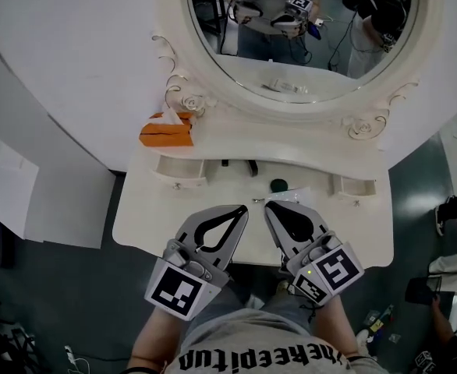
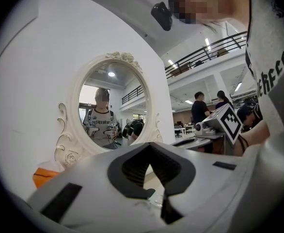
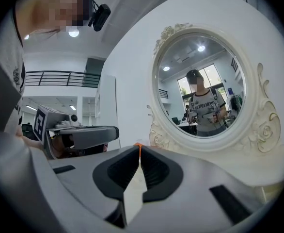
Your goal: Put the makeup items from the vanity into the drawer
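On the white vanity top (image 1: pixel 147 216) lie a dark round compact (image 1: pixel 278 185), a black item (image 1: pixel 239 164) nearer the mirror, and a small clear piece (image 1: pixel 288 198). My left gripper (image 1: pixel 242 209) hovers over the front edge with its tips together and nothing between them. My right gripper (image 1: pixel 268 205) is beside it, tips almost on the clear piece, jaws closed and empty. From the left gripper view, the left gripper (image 2: pixel 149 145) has its tips meeting. In the right gripper view, the right gripper (image 3: pixel 139 147) shows only a thin slit.
A large oval mirror (image 1: pixel 302 29) in an ornate white frame rises behind the top. An orange tissue box (image 1: pixel 166 132) sits at the back left. Two small drawers with knobs, left (image 1: pixel 179 171) and right (image 1: pixel 355 185), flank the middle. White wall panels stand on the left.
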Motion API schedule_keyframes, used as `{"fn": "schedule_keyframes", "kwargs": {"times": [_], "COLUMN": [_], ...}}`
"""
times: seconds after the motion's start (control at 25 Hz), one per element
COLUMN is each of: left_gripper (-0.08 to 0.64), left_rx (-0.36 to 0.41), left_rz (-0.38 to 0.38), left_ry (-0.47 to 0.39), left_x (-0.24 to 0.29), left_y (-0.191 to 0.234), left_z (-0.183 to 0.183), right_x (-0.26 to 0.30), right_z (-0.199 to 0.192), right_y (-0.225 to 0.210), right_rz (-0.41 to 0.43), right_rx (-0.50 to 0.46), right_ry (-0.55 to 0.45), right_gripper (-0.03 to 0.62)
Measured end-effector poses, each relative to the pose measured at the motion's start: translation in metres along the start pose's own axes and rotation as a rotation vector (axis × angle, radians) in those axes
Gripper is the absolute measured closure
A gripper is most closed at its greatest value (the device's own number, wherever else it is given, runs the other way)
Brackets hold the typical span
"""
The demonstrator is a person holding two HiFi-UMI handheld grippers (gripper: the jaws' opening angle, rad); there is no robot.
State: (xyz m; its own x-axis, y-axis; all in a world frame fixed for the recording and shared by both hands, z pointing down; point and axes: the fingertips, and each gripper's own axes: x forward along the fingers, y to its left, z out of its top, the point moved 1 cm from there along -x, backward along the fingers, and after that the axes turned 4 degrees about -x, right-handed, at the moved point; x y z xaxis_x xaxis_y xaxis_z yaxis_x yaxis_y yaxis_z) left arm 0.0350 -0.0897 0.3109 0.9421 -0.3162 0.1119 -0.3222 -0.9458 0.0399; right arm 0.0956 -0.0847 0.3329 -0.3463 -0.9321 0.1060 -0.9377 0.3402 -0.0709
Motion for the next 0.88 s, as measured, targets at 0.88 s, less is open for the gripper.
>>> {"fn": "schedule_keyframes", "kwargs": {"times": [0.88], "left_gripper": [0.529], "left_rx": [-0.054], "left_rz": [-0.047], "left_ry": [0.028], "left_x": [-0.018], "left_y": [0.037], "left_z": [-0.027], "right_x": [0.043], "right_z": [-0.085], "right_y": [-0.045], "right_rz": [-0.199], "right_rx": [0.098], "right_ry": [0.173], "right_gripper": [0.528]}}
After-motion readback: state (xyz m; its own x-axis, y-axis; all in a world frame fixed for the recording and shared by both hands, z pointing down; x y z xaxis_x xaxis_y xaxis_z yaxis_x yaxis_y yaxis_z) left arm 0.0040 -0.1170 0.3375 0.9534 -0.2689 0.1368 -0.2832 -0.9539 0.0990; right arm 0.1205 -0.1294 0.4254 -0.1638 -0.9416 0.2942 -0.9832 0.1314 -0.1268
